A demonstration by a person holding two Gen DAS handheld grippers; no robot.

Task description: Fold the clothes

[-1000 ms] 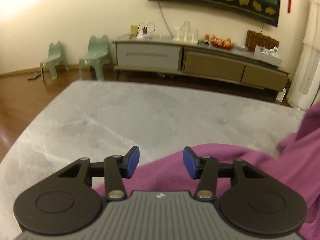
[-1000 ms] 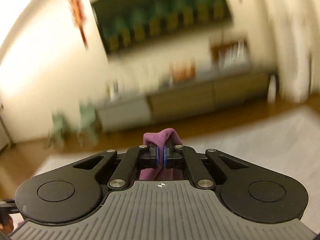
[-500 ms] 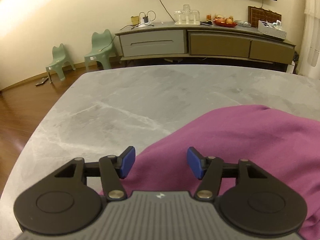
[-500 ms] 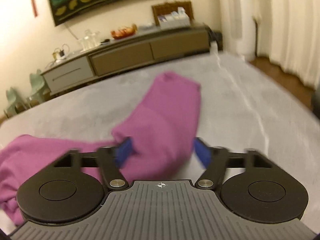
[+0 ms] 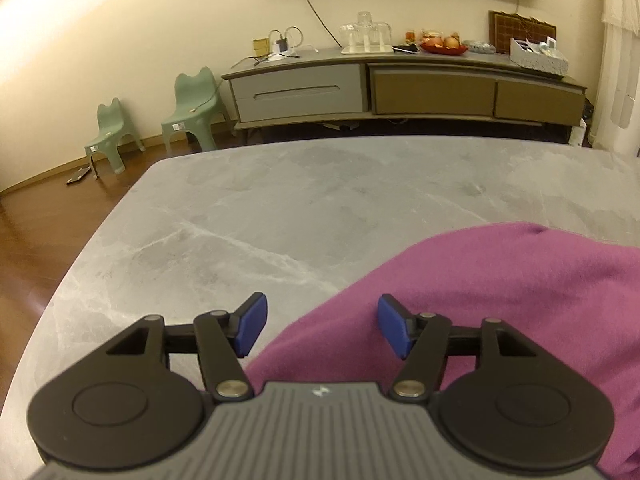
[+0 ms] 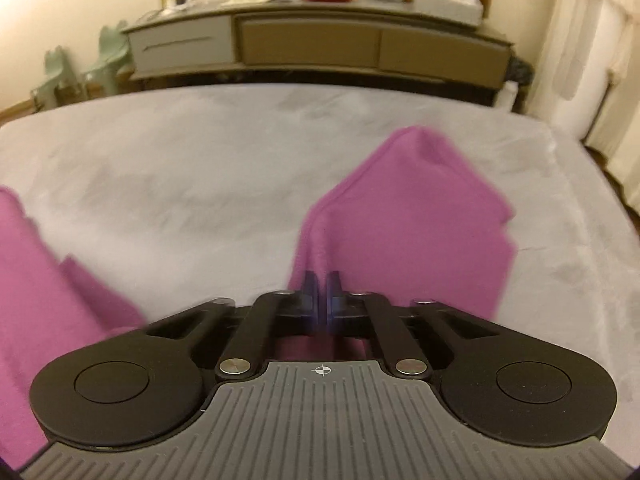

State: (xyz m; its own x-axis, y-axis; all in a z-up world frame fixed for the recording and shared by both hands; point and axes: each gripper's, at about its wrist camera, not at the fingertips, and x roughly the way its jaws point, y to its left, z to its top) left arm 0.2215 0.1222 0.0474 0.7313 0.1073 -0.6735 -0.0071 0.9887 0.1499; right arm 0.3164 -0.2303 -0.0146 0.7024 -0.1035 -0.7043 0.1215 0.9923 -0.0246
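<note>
A warmly lit living room with cream walls holds a grey marbled worktop (image 5: 280, 208), and on it lies the purple garment (image 5: 500, 292), spread over the near right part in the left wrist view and running off the right edge. In the right wrist view a folded part of it (image 6: 408, 216) reaches from the tongs toward the far right of the worktop, with another stretch of the same cloth at the near left. The right tongs (image 6: 321, 300) are closed tight with their blue pads together, and the cloth rises in a ridge straight to them, so they pinch a fold of the purple garment; half a second ago they stood wide over that same part, and a second ago they were clamped on cloth held up in the air. The left tongs (image 5: 320, 330) stand fairly wide and are opening a little further, their blue pads (image 5: 252, 328) clear of the fabric, with the garment's edge lying below the gap; a second ago the gap was narrower and only a near strip of cloth showed here. Beyond the worktop stands a long low cabinet (image 5: 400, 88) with glasses and a red fruit dish on top, and two small green chairs (image 5: 192, 108) at the far left on the wooden floor. No readable writing or brand shows anywhere; the small stickers on the chairs are too small to read.
</note>
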